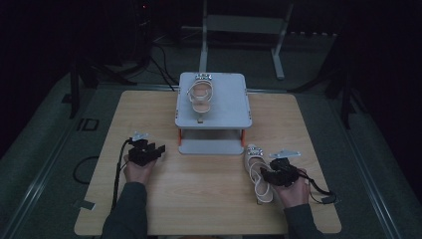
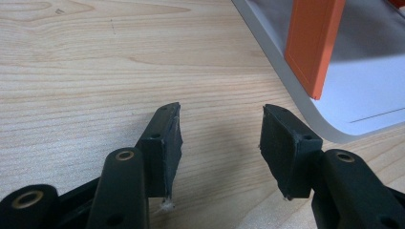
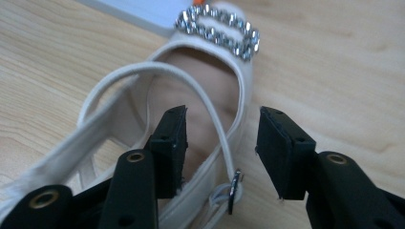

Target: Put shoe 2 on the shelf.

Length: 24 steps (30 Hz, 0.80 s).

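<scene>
A cream strappy sandal [image 1: 255, 162] with a rhinestone buckle [image 3: 217, 29] lies on the wooden table [image 1: 199, 199] at the front right. My right gripper [image 1: 264, 174] is at its heel end, open. In the right gripper view [image 3: 223, 119] one jaw stands inside the sandal [image 3: 191, 71] and the other outside, with the ankle strap and side rim between them, and the pads are not pressing. A matching sandal [image 1: 201, 95] rests on top of the grey rack [image 1: 231, 102]. My left gripper [image 1: 157, 150] hovers open over bare wood at the left [image 2: 222, 129], holding nothing.
The rack's lower shelf [image 2: 367, 90] and an orange leg [image 2: 313, 43] lie just ahead and right of the left jaws. Beyond the table are a metal stand [image 1: 244, 30], cables and a dark floor. Bare wood spreads between the two hands.
</scene>
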Each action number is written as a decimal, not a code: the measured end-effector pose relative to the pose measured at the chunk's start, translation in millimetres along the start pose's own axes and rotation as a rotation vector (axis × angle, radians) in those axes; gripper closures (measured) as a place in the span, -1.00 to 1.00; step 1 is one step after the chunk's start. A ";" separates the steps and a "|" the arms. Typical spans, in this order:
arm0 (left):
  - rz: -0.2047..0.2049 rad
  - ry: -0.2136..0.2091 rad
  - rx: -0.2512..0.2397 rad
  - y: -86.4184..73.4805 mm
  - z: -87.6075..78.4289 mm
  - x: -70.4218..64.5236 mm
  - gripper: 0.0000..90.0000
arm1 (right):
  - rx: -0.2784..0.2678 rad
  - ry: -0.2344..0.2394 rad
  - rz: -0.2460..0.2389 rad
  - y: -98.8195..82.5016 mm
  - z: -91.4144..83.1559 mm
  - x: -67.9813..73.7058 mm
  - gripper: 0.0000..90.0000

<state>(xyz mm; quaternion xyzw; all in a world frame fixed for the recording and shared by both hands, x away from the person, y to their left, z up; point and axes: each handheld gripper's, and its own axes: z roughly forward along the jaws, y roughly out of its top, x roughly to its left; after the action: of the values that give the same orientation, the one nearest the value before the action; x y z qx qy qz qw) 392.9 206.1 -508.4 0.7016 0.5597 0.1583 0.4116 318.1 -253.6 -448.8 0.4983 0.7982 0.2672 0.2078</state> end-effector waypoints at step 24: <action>-0.001 -0.003 0.001 0.0 -0.1 0.3 0.09 | 0.124 0.080 0.329 3.0 2.8 -17.2 0.83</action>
<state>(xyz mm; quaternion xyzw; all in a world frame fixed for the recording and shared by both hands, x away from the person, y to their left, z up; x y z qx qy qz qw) 393.0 206.4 -508.3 0.7017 0.5596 0.1569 0.4121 329.0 -267.5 -448.0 0.6231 0.7285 0.2674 0.0980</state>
